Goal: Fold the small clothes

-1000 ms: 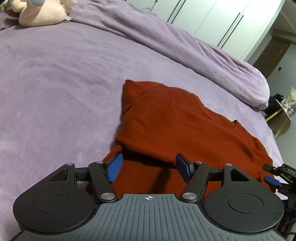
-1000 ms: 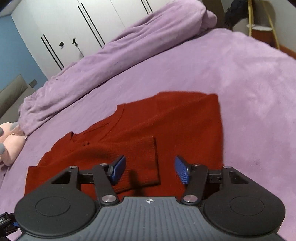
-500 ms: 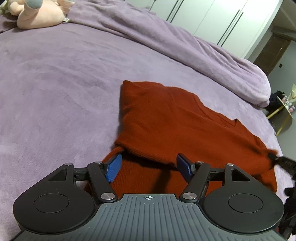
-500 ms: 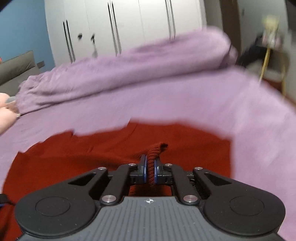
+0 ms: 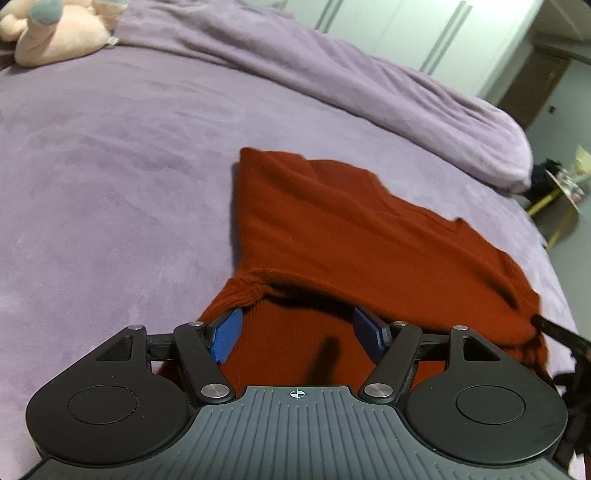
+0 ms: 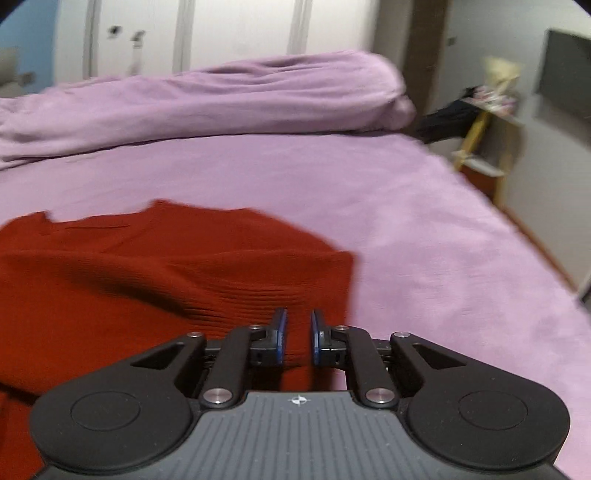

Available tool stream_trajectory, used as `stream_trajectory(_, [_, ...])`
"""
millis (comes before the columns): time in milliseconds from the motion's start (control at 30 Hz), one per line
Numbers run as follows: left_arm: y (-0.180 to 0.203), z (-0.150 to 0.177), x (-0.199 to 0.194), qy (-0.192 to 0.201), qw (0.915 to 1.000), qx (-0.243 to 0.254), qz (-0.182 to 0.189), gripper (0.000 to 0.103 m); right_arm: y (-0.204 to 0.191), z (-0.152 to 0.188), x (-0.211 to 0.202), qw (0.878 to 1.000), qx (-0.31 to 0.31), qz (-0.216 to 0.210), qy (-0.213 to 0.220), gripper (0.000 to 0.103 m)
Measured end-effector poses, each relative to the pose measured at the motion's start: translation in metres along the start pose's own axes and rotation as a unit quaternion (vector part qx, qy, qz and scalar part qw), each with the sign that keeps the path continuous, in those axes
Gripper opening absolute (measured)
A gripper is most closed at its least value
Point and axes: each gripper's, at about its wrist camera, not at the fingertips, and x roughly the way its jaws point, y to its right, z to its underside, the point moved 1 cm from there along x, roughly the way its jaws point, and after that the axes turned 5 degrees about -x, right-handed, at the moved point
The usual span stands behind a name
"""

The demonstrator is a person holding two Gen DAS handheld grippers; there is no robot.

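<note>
The rust-red knitted sweater (image 5: 332,236) lies half-folded on the near part of the purple bedspread (image 5: 110,166). The left gripper (image 5: 297,334) stands spread above its ribbed hem. The right gripper (image 6: 297,338), nearly pressed together, has just been opening slightly; through the blur it seems to pinch the sweater's right edge. Lift that edge evenly and carry it leftward without dragging.

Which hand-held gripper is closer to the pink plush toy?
Left. The left hand-held gripper looks across the purple bed toward the pink plush toy in the far corner. The right hand-held gripper sits farther along the rust-red knitted sweater; no toy shows there.
</note>
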Motion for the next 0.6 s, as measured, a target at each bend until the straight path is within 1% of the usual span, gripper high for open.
stream_trajectory(33, [0.002, 0.0, -0.008, 0.005, 0.9999, 0.003, 0.009, 0.072, 0.003, -0.002, -0.004, 1.0, 0.005, 0.002, 0.005, 0.013])
stream_trajectory(100, [0.008, -0.005, -0.022, 0.029, 0.9992, 0.013, 0.025, 0.072, 0.005, -0.004, -0.015, 0.999, 0.009, -0.036, 0.029, 0.014])
stream_trajectory(167, [0.019, -0.012, -0.023, 0.049, 0.9981, 0.024, 0.03, 0.074, -0.013, -0.009, -0.02, 0.996, -0.017, -0.073, 0.04, 0.014])
stream_trajectory(200, [0.025, -0.016, -0.018, 0.051, 0.9977, 0.031, 0.031, 0.075, -0.023, -0.01, -0.022, 0.995, -0.031, -0.089, 0.042, 0.014])
stream_trajectory(233, [0.032, -0.019, -0.009, 0.046, 0.9978, 0.039, 0.028, 0.075, -0.035, -0.012, -0.021, 0.992, -0.042, -0.108, 0.043, 0.014])
stream_trajectory(300, [0.045, -0.024, 0.018, 0.019, 0.9983, 0.052, 0.016, 0.074, -0.058, -0.014, -0.018, 0.987, -0.062, -0.14, 0.045, 0.014])
stream_trajectory(367, [0.056, -0.027, 0.046, -0.005, 0.9973, 0.073, 0.007, 0.073, -0.073, -0.013, -0.01, 0.984, -0.075, -0.154, 0.041, 0.014])
stream_trajectory(400, [0.061, -0.028, 0.057, -0.013, 0.9962, 0.086, -0.003, 0.068, -0.077, -0.011, -0.004, 0.985, -0.078, -0.153, 0.03, 0.014])
stream_trajectory(433, [0.065, -0.029, 0.069, -0.016, 0.9949, 0.099, -0.015, 0.068, -0.078, -0.01, 0.001, 0.985, -0.08, -0.151, 0.026, 0.013])
stream_trajectory(467, [0.069, -0.029, 0.078, -0.013, 0.9933, 0.112, -0.025, 0.068, -0.078, -0.01, 0.005, 0.986, -0.085, -0.141, 0.031, 0.013])
stream_trajectory(500, [0.071, -0.03, 0.086, -0.007, 0.9919, 0.121, -0.037, 0.068, -0.076, -0.01, 0.01, 0.987, -0.098, -0.118, 0.038, 0.013])
stream_trajectory(567, [0.073, -0.033, 0.102, -0.005, 0.9905, 0.126, -0.055, 0.079, -0.07, -0.009, 0.02, 0.99, -0.109, -0.077, 0.045, 0.012])
stream_trajectory(600, [0.072, -0.036, 0.11, -0.002, 0.9908, 0.12, -0.061, 0.087, -0.066, -0.01, 0.027, 0.99, -0.112, -0.068, 0.045, 0.012])
